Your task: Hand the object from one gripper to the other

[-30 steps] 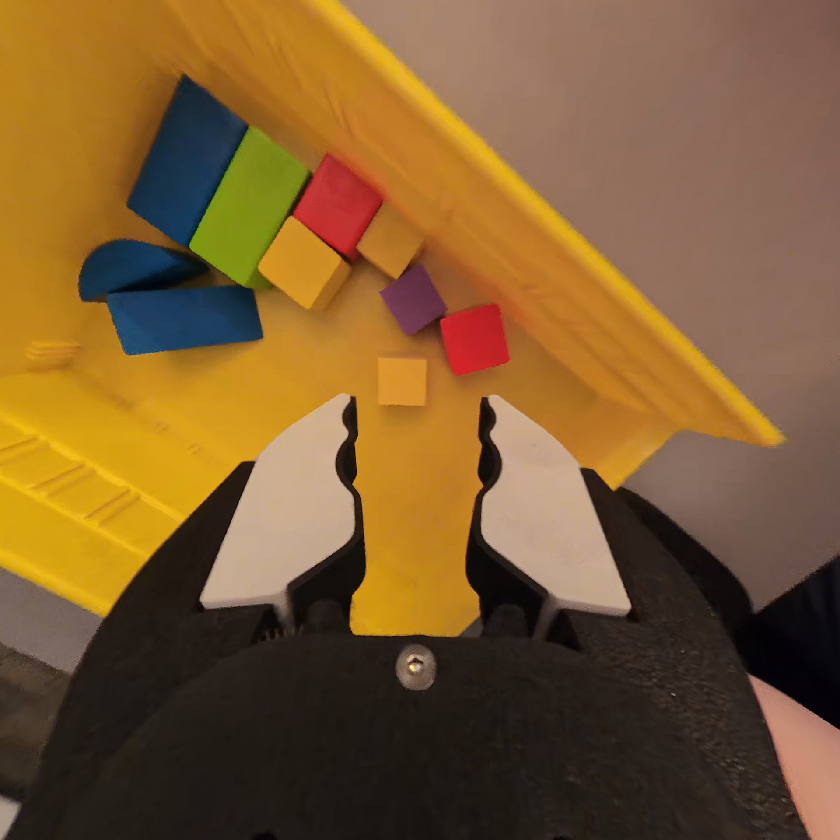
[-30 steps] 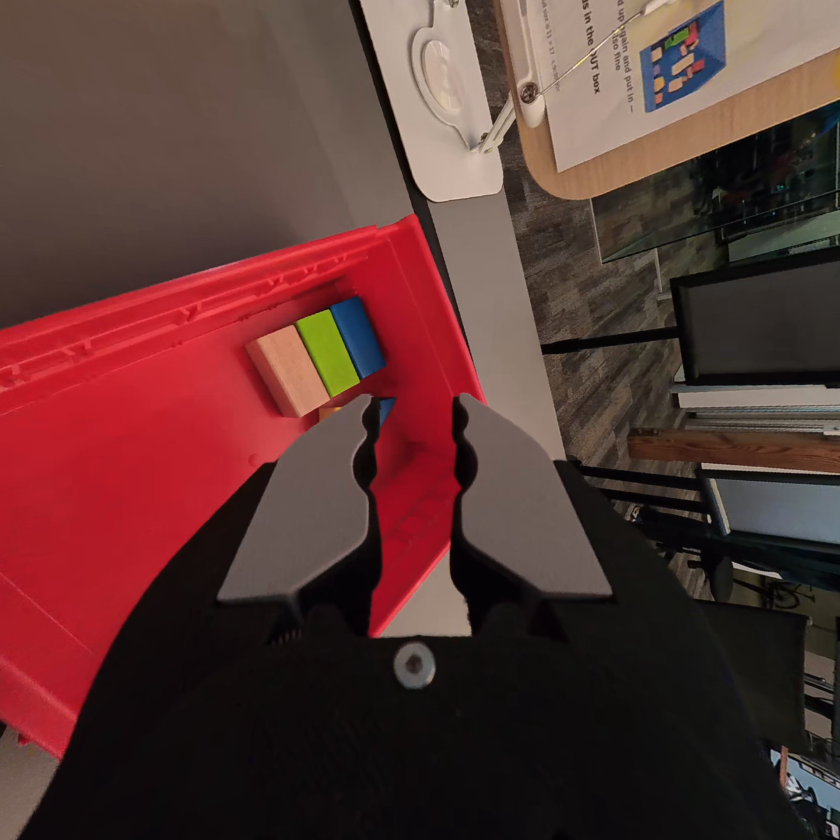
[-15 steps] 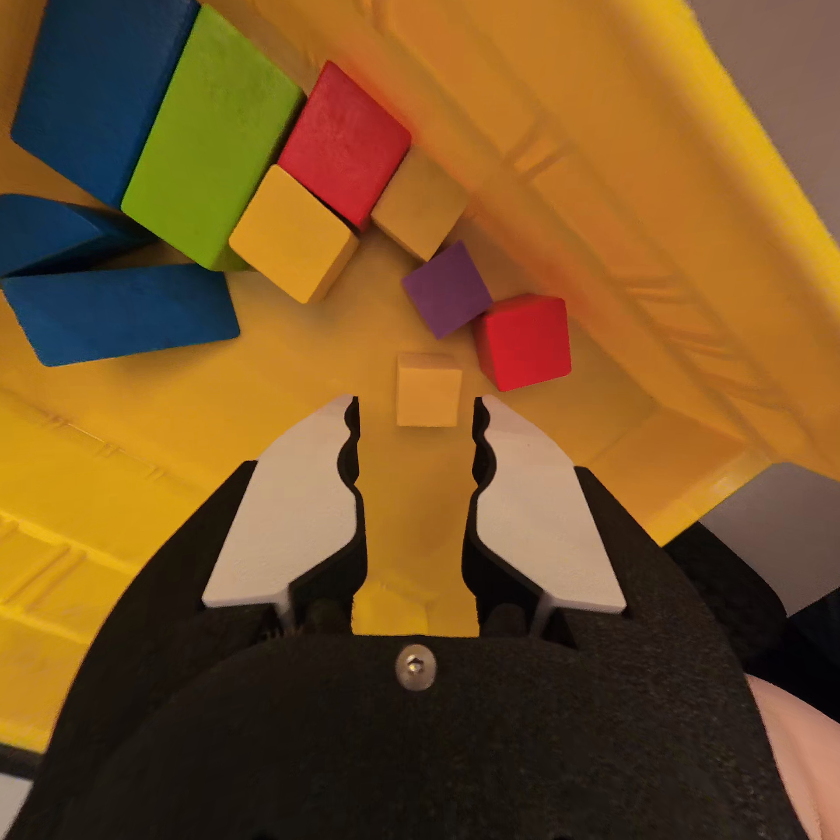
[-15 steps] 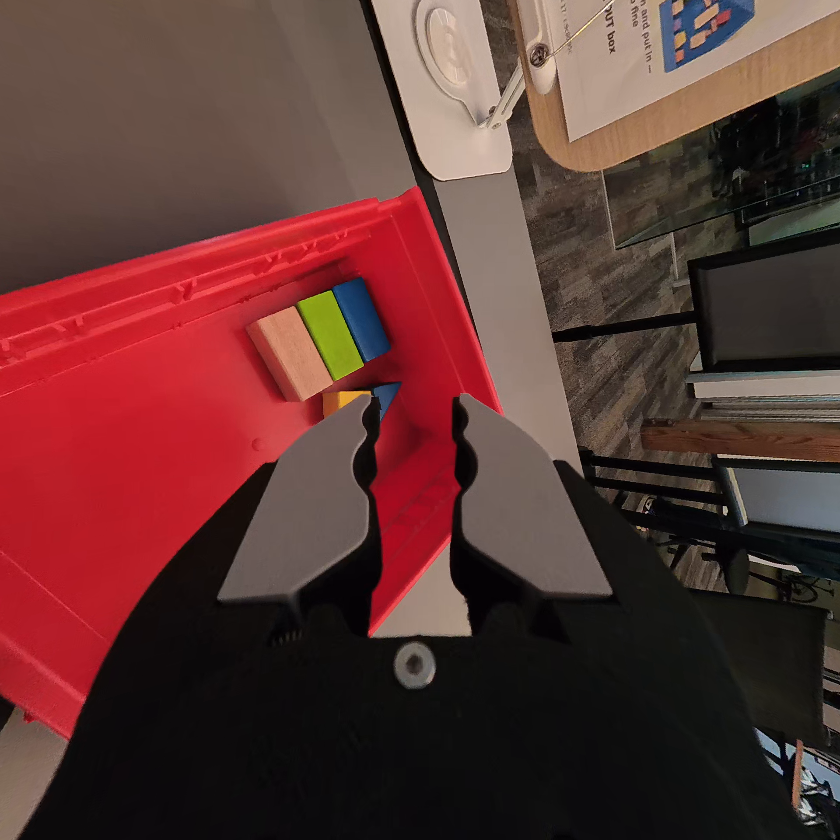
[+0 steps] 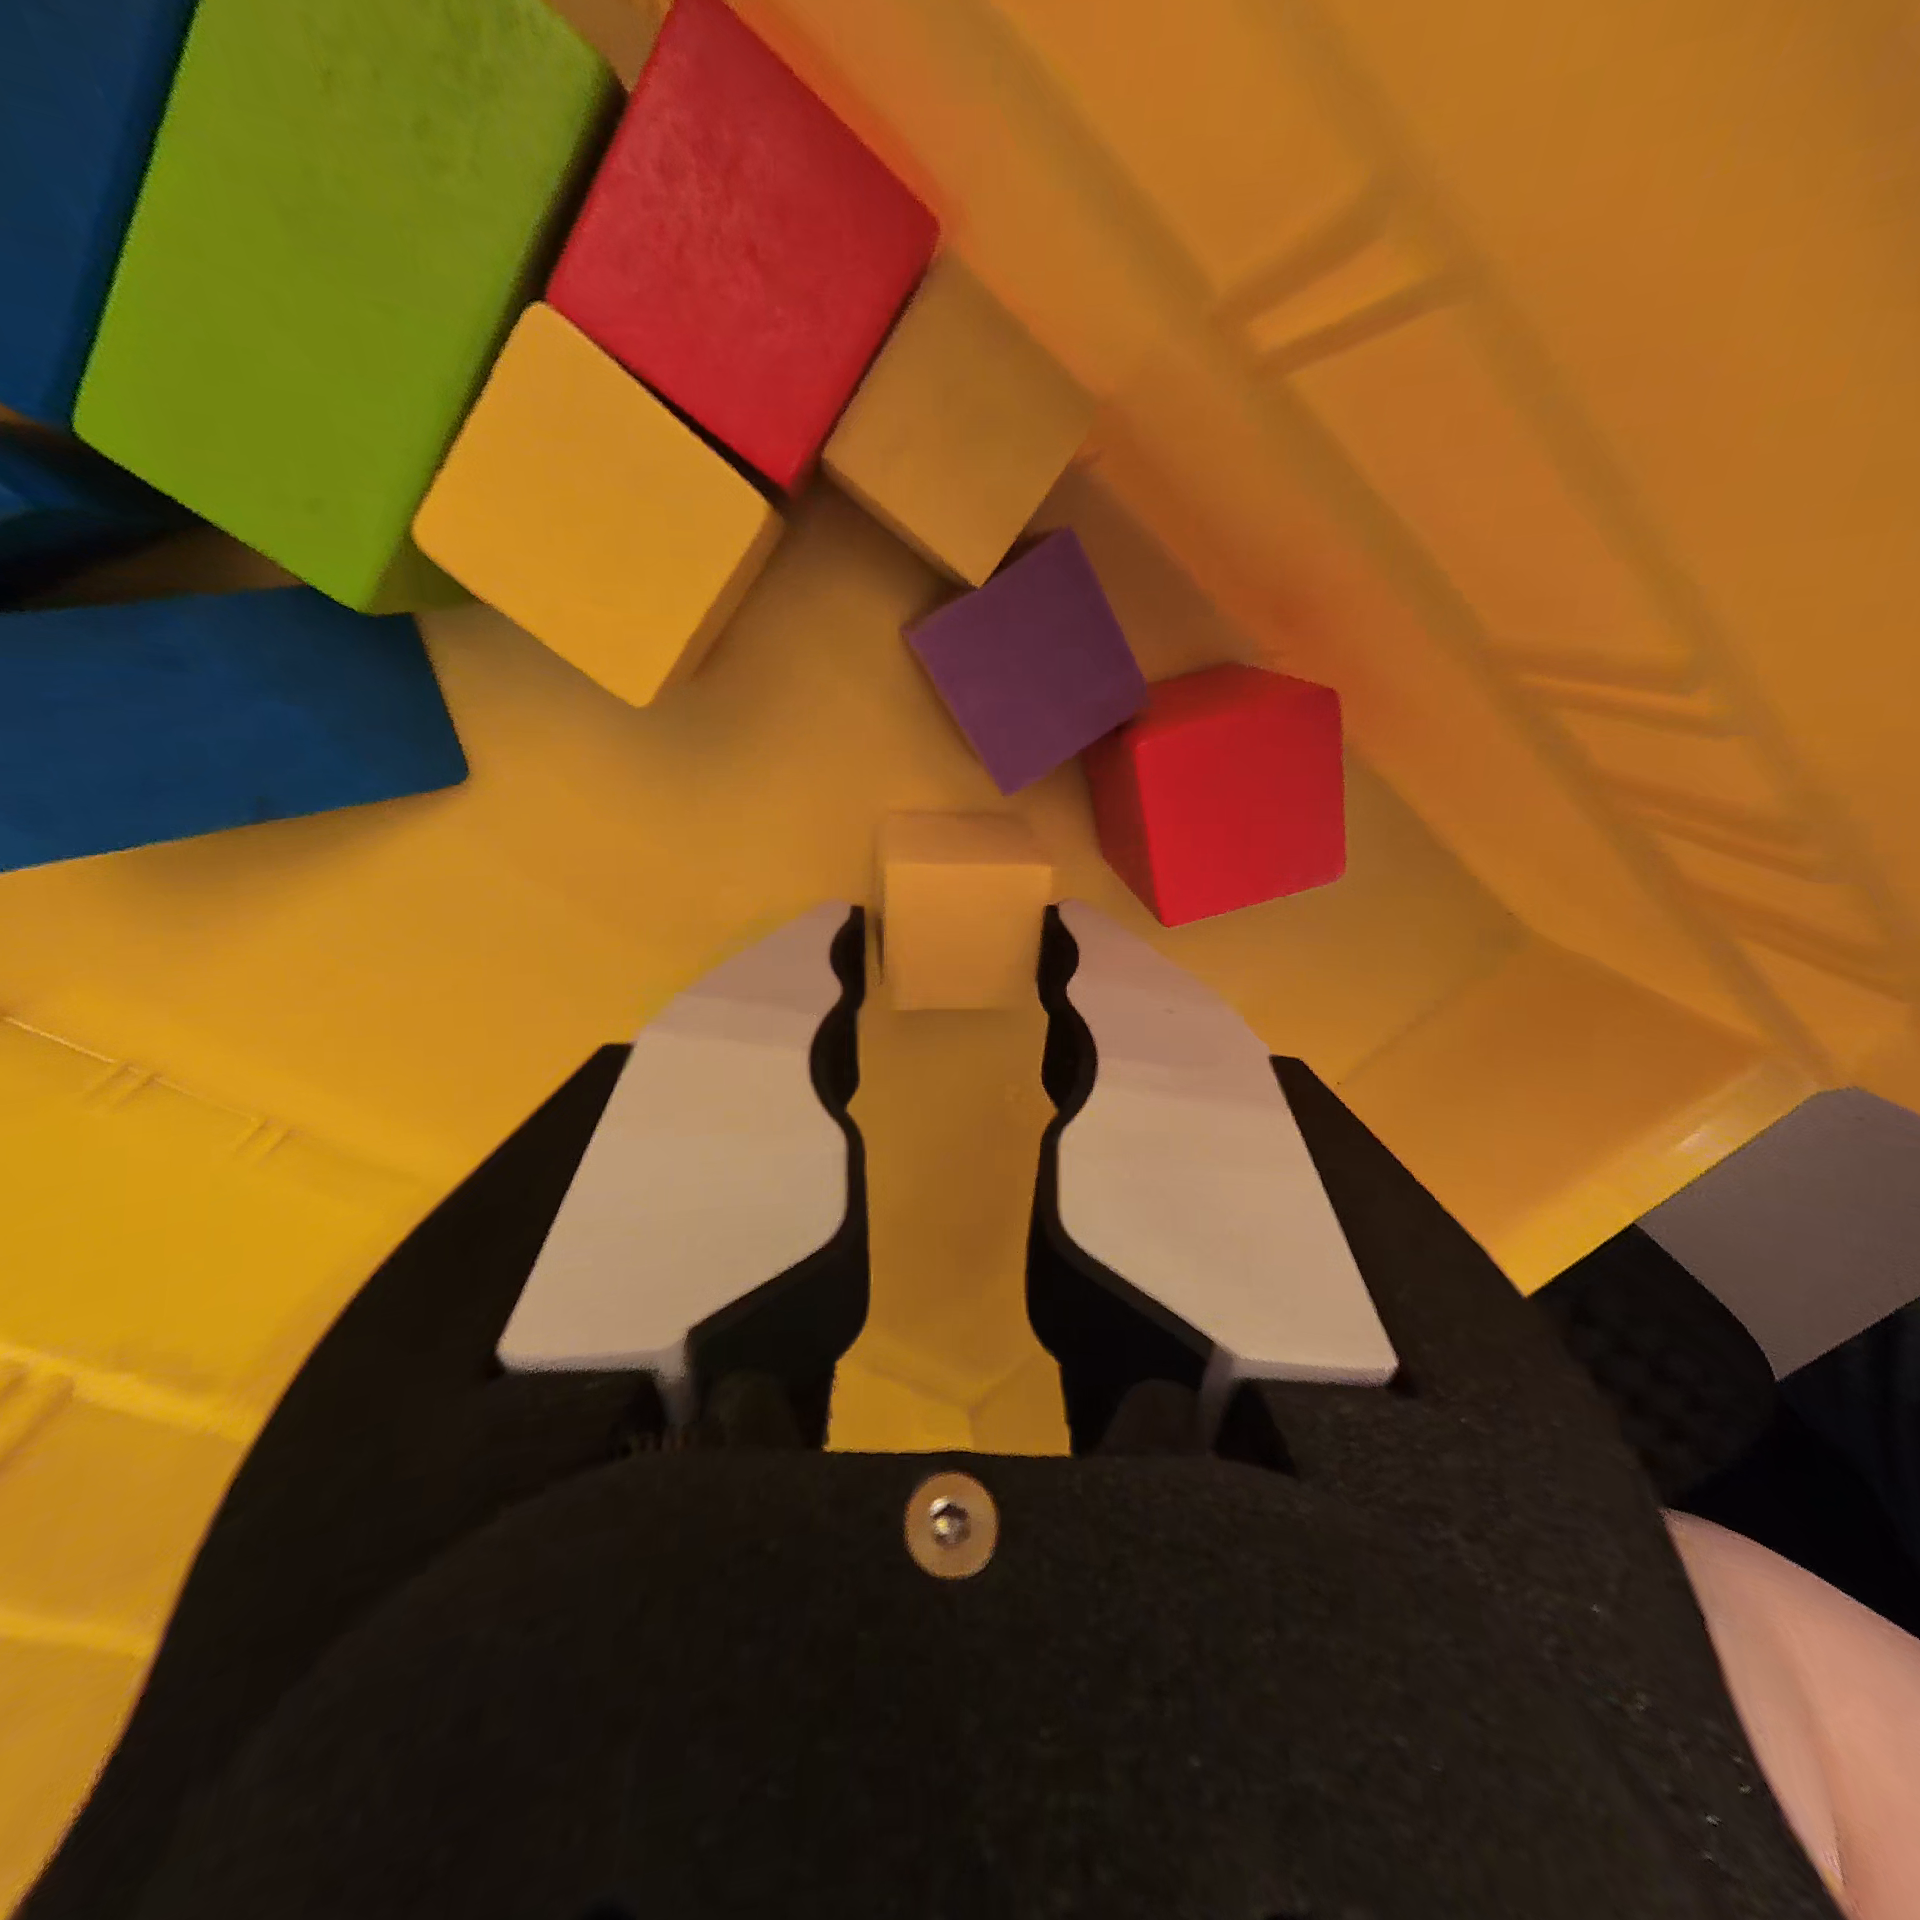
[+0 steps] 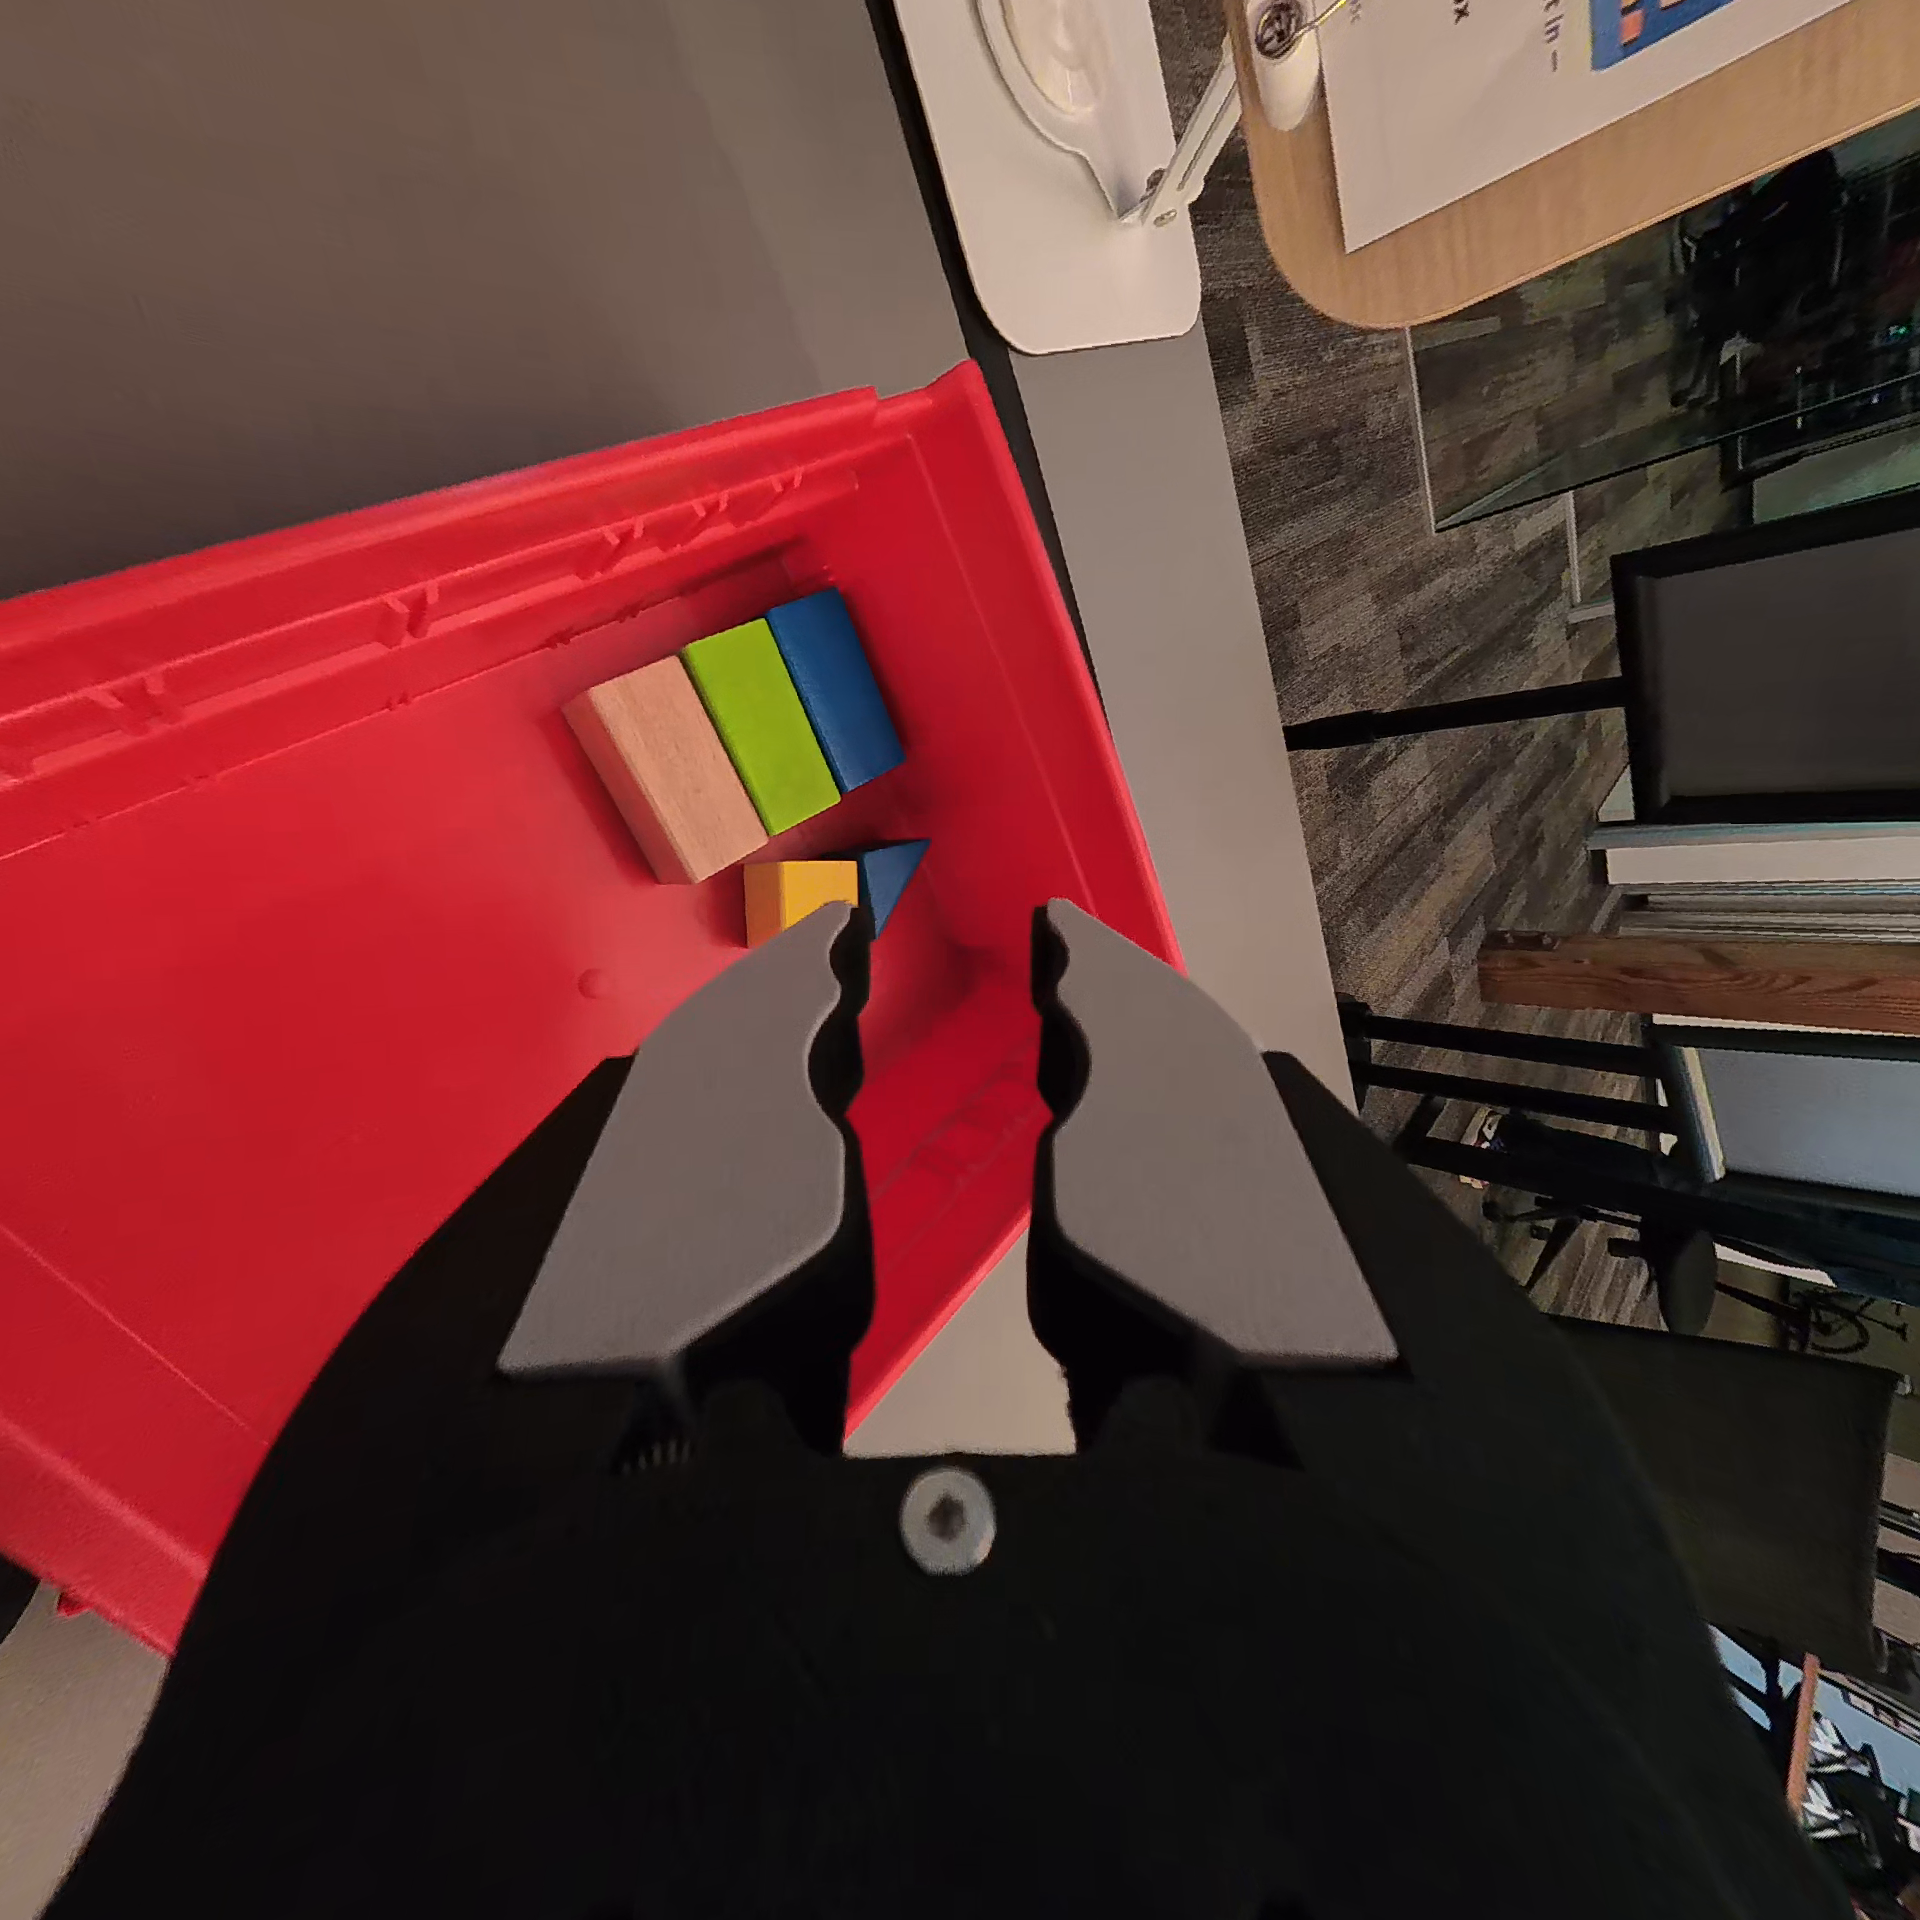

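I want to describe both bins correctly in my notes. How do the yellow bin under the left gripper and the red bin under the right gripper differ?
The yellow bin holds many blocks, crowded near one wall; the red bin holds only a few, in one corner. A small yellow cube in the yellow bin sits between the fingertips of the left gripper; nothing lies between those of the right gripper over the red bin. Both bins are plastic and hold coloured blocks.

Yellow cube (image 5: 961, 914) in yellow bin (image 5: 1455, 312); red bin (image 6: 312, 935) holds green block (image 6: 764, 727).
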Action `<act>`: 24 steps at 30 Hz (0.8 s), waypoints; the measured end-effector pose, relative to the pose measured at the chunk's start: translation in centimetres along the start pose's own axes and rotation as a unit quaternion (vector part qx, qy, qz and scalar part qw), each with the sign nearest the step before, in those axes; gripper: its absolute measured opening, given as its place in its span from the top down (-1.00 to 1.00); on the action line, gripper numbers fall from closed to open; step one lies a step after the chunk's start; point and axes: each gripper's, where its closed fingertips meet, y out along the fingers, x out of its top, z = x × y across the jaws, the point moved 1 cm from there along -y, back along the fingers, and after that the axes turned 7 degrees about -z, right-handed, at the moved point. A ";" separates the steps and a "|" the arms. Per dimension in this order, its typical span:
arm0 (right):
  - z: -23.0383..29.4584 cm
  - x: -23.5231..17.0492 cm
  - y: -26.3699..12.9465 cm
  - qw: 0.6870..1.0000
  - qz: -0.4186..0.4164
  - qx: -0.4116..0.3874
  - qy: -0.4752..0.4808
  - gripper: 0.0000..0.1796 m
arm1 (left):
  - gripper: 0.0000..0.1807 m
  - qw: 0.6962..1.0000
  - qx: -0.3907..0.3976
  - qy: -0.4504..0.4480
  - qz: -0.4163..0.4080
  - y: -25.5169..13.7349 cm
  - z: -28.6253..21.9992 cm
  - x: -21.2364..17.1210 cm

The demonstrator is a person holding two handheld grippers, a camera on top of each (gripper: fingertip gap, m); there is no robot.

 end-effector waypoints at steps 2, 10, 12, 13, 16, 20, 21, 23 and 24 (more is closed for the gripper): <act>0.0 0.0 0.0 1.000 0.001 0.001 0.000 0.66 | 0.68 1.000 0.004 0.006 0.002 0.0 0.0 0.0; 0.0 -0.2 0.1 1.000 0.006 -0.001 -0.004 0.67 | 0.69 1.000 0.006 0.004 0.008 -0.8 0.1 -0.7; -0.3 0.1 0.0 1.000 0.003 -0.010 -0.005 0.67 | 0.69 1.000 0.006 -0.008 -0.017 -1.9 0.3 -0.5; -0.5 0.3 -0.1 1.000 -0.001 -0.019 -0.006 0.67 | 0.69 0.999 0.009 -0.015 -0.035 -2.8 0.4 -0.3; -1.7 2.6 -1.0 0.997 -0.042 -0.064 -0.014 0.75 | 0.69 0.993 0.001 -0.020 -0.119 -6.2 0.1 1.0; -1.7 10.6 -3.7 0.971 -0.207 -0.114 -0.042 0.75 | 0.69 0.952 -0.093 0.006 -0.293 -12.5 -4.0 4.4; -1.1 12.9 -4.5 0.958 -0.257 -0.118 -0.048 0.74 | 0.69 0.934 -0.120 0.017 -0.335 -14.2 -5.4 5.4; 0.9 17.0 -5.9 0.930 -0.346 -0.105 -0.067 0.73 | 0.69 0.895 -0.185 0.034 -0.405 -17.3 -8.4 7.1; 2.0 18.9 -6.6 0.915 -0.383 -0.098 -0.076 0.71 | 0.69 0.872 -0.222 0.038 -0.435 -18.7 -9.9 7.8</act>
